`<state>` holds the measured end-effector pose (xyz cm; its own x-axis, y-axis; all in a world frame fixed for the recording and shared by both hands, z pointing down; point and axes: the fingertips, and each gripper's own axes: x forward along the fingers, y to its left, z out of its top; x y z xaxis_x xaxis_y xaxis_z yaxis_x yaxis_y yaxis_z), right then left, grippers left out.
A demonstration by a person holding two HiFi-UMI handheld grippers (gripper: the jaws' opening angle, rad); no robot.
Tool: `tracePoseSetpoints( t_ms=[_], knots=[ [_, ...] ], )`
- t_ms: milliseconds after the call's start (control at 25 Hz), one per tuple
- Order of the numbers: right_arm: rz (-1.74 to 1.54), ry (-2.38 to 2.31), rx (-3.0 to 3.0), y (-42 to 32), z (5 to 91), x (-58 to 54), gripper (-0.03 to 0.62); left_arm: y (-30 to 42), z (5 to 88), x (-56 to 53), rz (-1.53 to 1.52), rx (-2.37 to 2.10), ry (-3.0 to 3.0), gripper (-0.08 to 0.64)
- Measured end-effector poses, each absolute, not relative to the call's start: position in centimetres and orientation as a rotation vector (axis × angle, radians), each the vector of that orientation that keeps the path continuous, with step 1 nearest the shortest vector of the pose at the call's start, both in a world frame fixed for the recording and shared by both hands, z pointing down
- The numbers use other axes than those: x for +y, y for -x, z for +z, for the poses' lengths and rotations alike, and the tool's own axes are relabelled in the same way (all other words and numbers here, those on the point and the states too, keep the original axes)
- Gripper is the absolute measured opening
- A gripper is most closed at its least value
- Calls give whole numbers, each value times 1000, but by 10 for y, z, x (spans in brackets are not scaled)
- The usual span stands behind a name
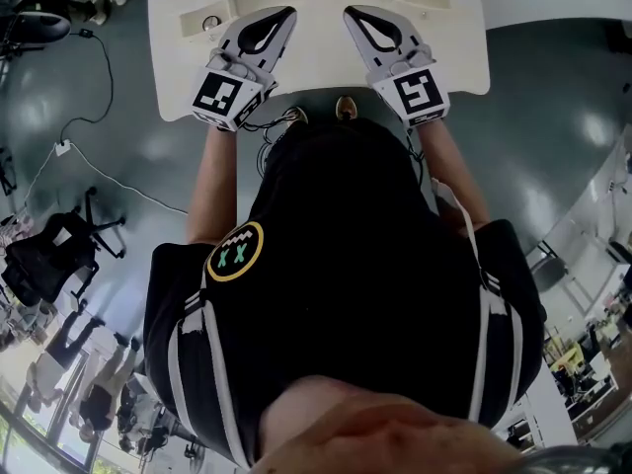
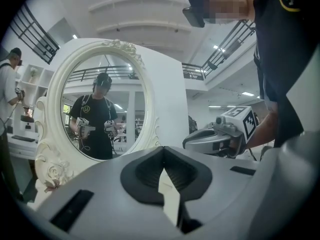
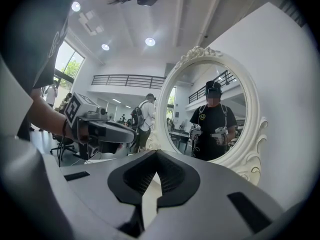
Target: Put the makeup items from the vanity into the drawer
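Observation:
In the head view both grippers hover side by side over the white vanity (image 1: pixel 454 57), close to the person's chest. My left gripper (image 1: pixel 286 14) has its jaws together with nothing between them; the left gripper view shows the same tips (image 2: pixel 162 149) meeting. My right gripper (image 1: pixel 352 13) is likewise shut and empty, its tips (image 3: pixel 156 153) closed in its own view. Both point at the oval white-framed mirror (image 2: pixel 100 109), (image 3: pixel 215 114), which reflects the person with both grippers. No makeup item shows clearly. Two small brass knobs (image 1: pixel 345 108) sit under the vanity's front edge.
A small round object (image 1: pixel 210 23) lies on the vanity's left part. A carved rose (image 2: pixel 52 173) decorates the mirror's base. Cables (image 1: pixel 99 77) trail over the grey floor at the left, beside an office chair (image 1: pixel 49 255). A bystander (image 2: pixel 7 84) stands far left.

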<state>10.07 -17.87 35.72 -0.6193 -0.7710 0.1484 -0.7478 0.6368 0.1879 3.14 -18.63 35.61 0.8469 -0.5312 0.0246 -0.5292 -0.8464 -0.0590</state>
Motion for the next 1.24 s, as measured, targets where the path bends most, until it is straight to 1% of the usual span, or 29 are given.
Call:
tracePoseSetpoints(
  t_ms=[1240],
  knots=[
    [-182,-1279,-2626,-85,345,-177,20,-17,346,-183,-37,841,2966,18]
  ],
)
